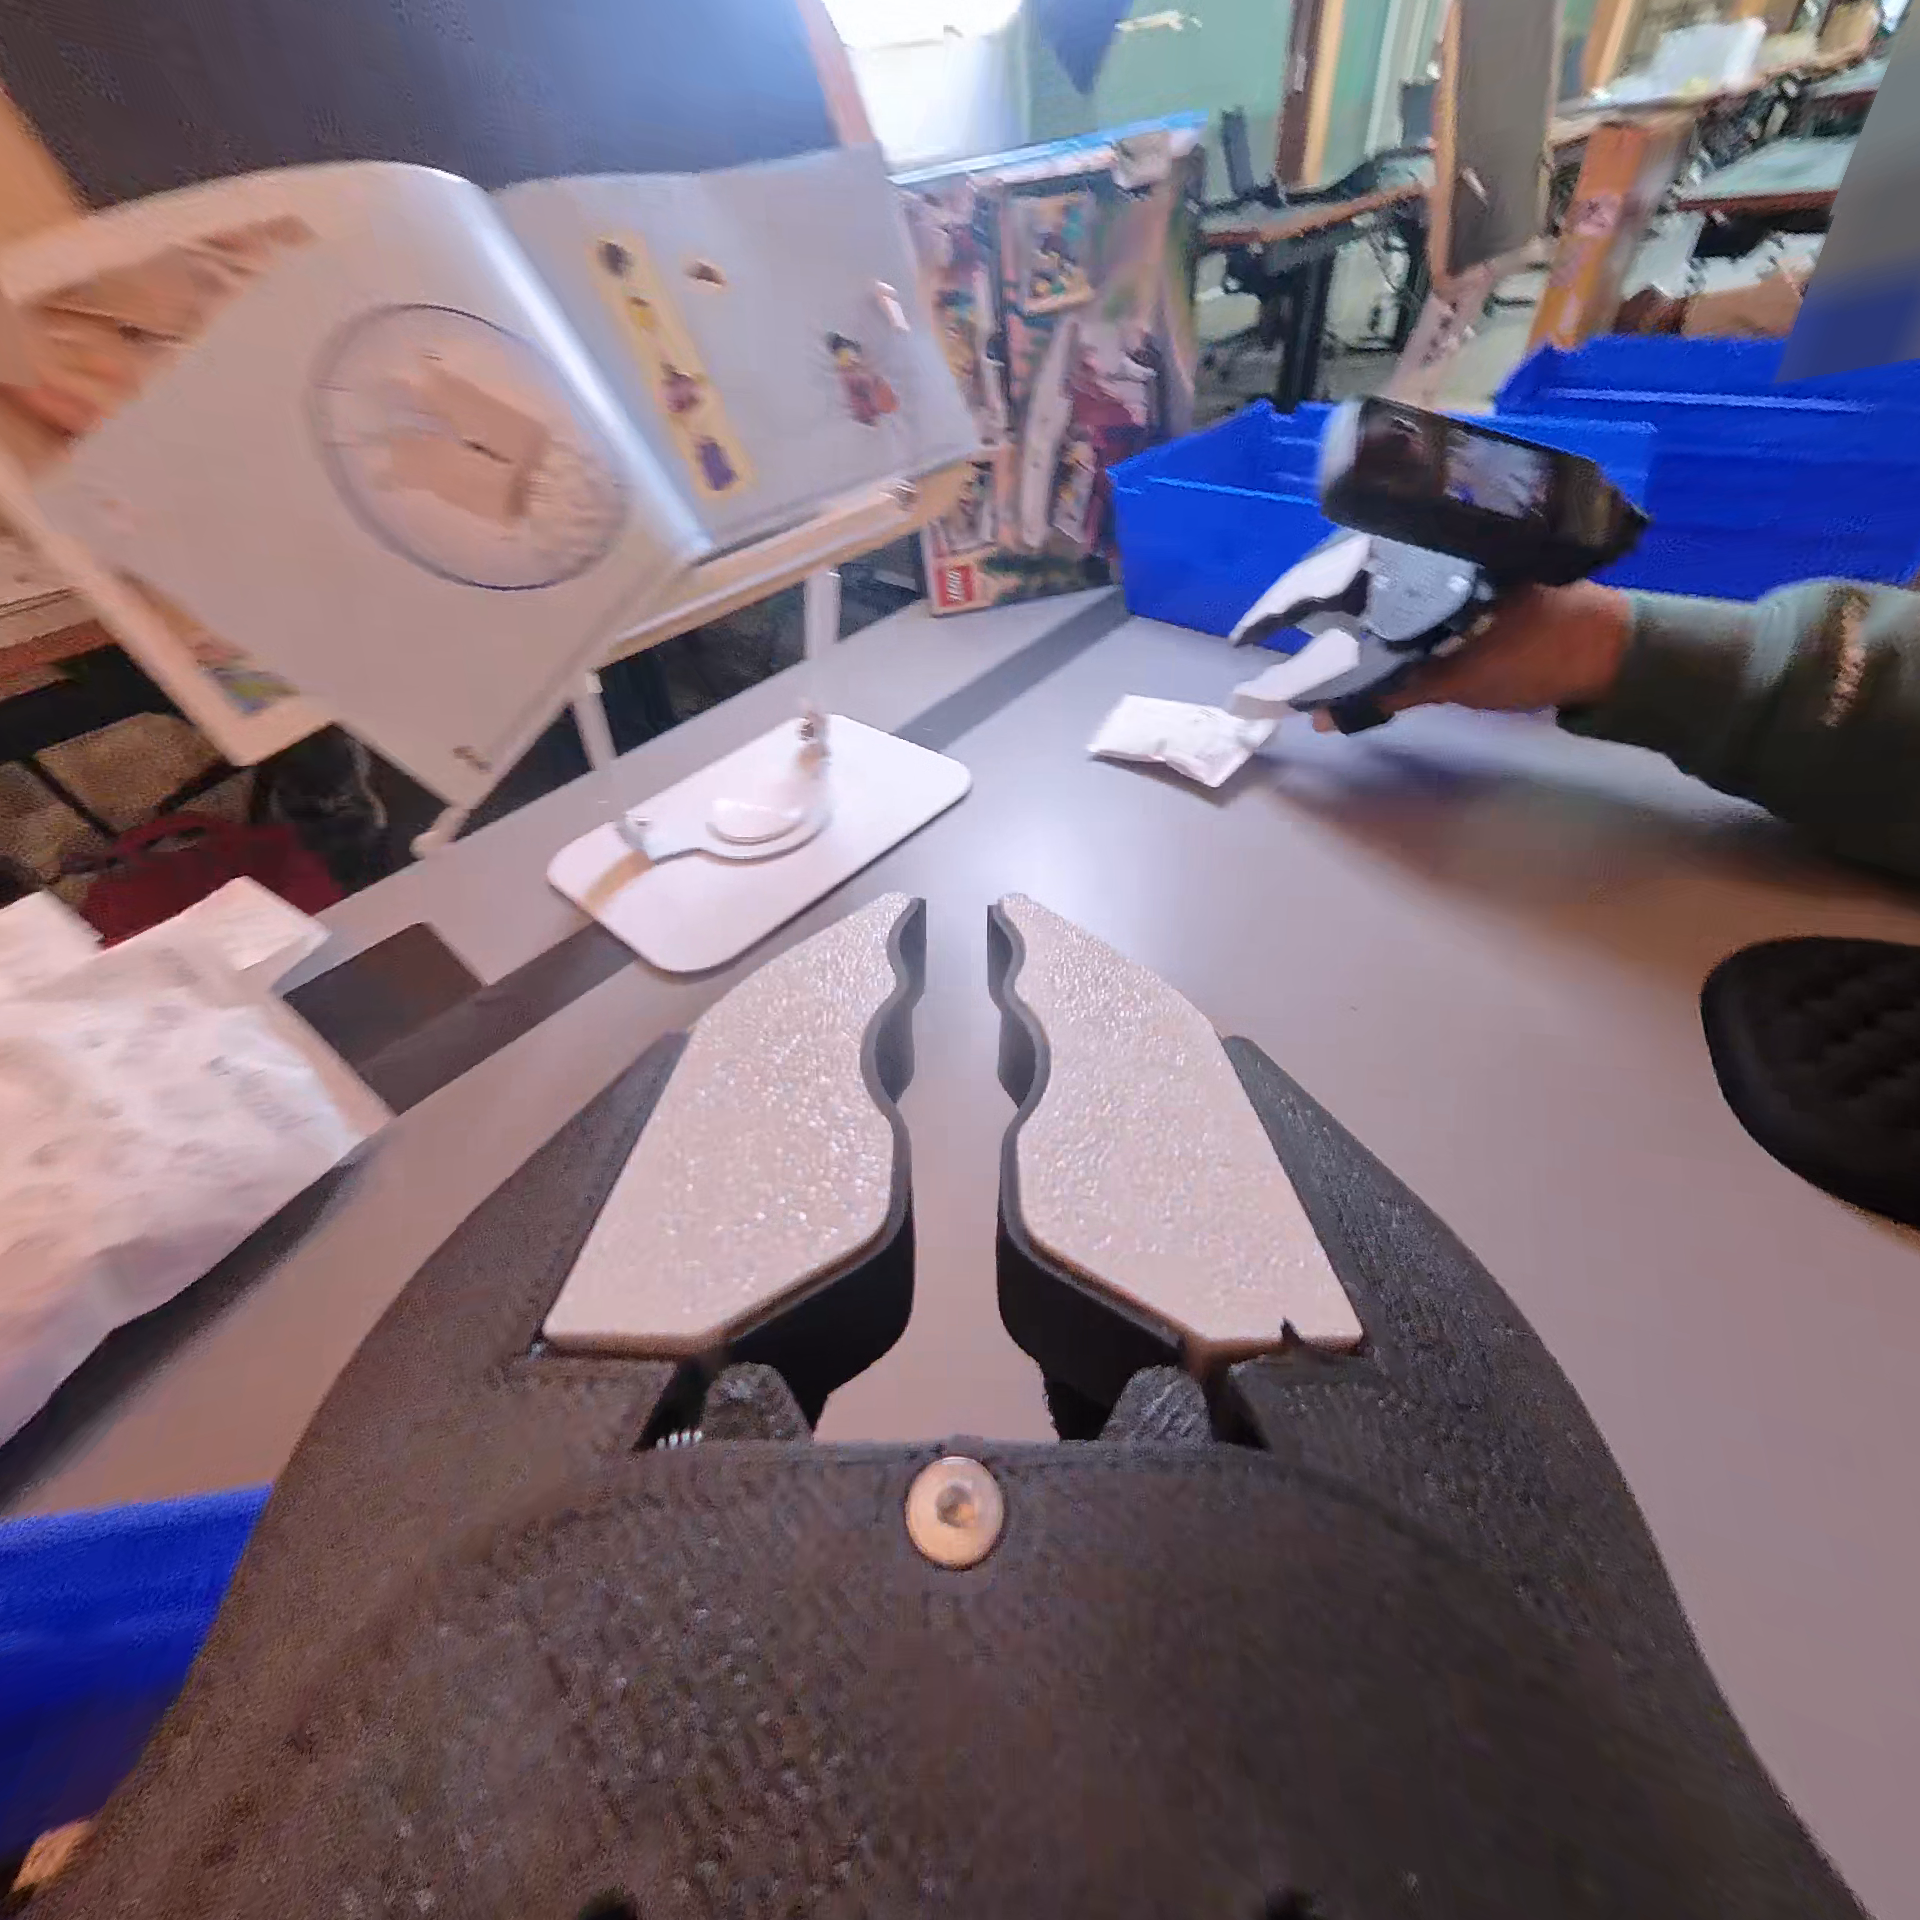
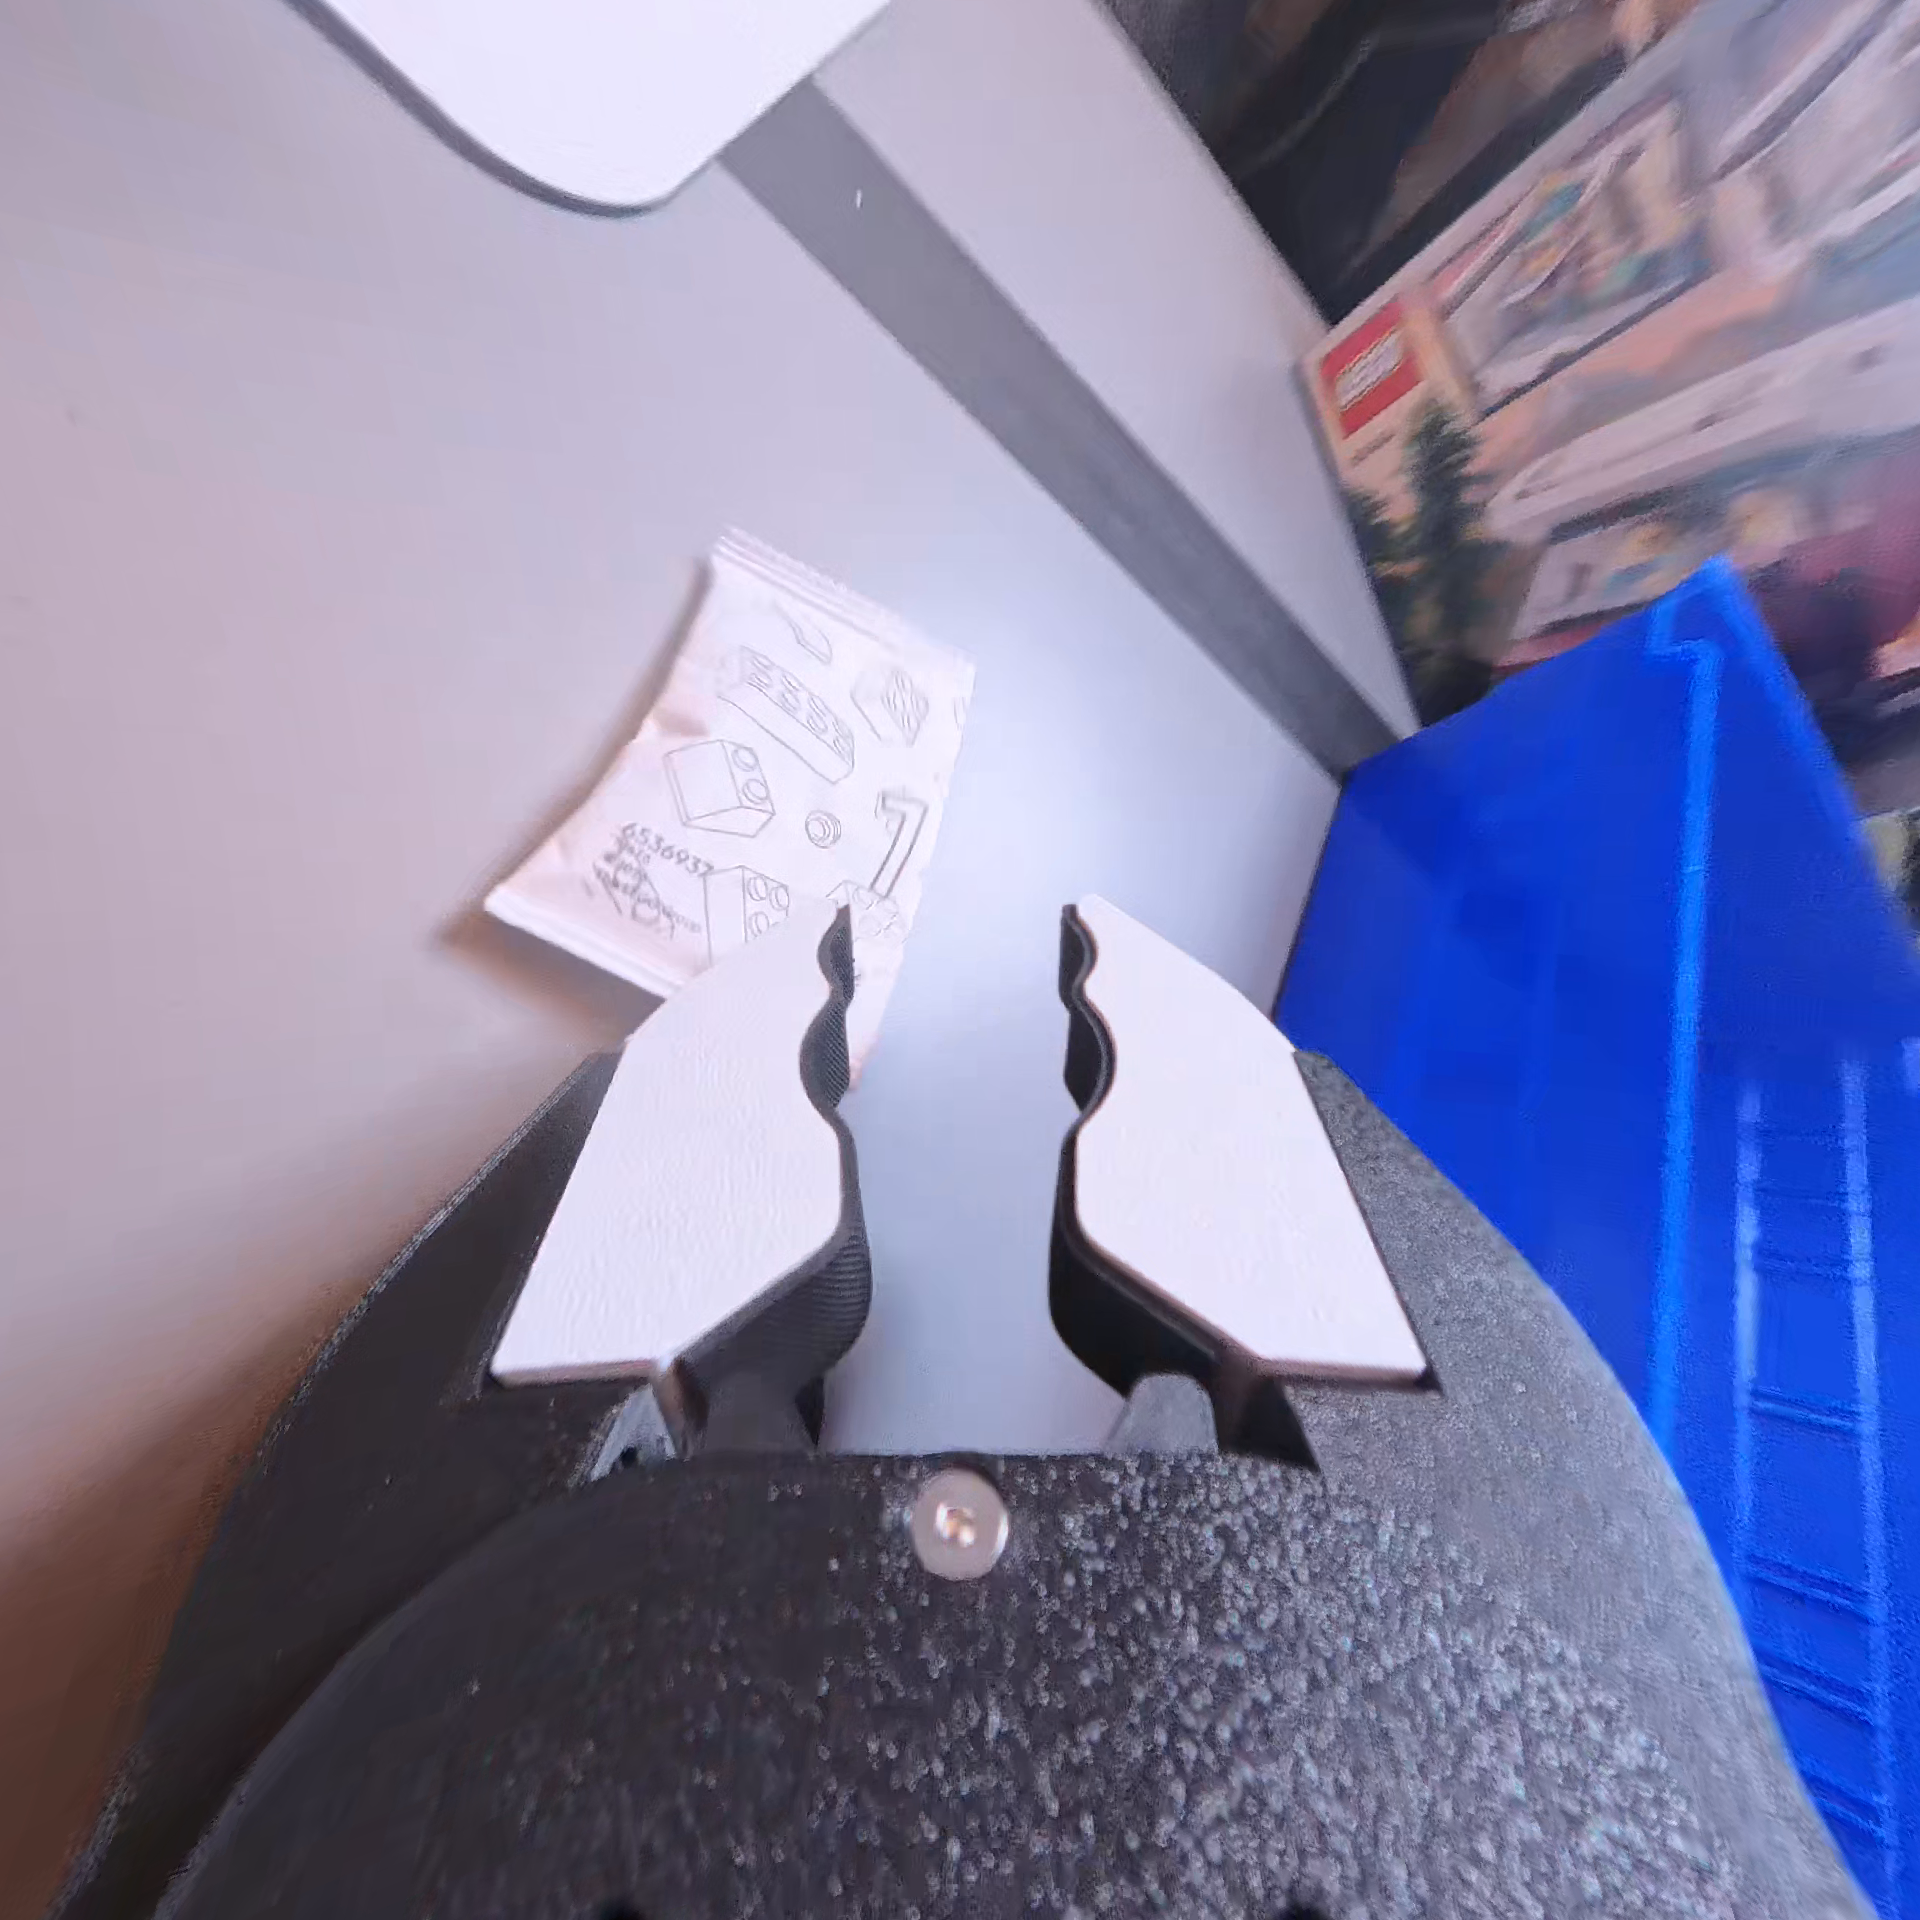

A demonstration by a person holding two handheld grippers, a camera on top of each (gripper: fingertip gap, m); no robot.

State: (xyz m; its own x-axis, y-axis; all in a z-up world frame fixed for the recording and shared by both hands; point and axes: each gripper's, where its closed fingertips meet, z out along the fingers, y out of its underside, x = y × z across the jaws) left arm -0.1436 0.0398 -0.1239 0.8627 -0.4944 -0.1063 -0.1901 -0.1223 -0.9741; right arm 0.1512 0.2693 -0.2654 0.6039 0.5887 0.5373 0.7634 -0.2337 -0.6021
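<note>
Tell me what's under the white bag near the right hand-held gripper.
The white bag lies flat on the grey table. Anything beneath it is covered and cannot be seen.

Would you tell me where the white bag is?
The white bag lies flat on the grey table, just ahead-left of the open right gripper.

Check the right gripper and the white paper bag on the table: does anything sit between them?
Nothing visible does. The right gripper is open over bare grey table, and the white paper bag lies flat just beyond and beside its left finger. The blue bin stands off to the other side.
</note>
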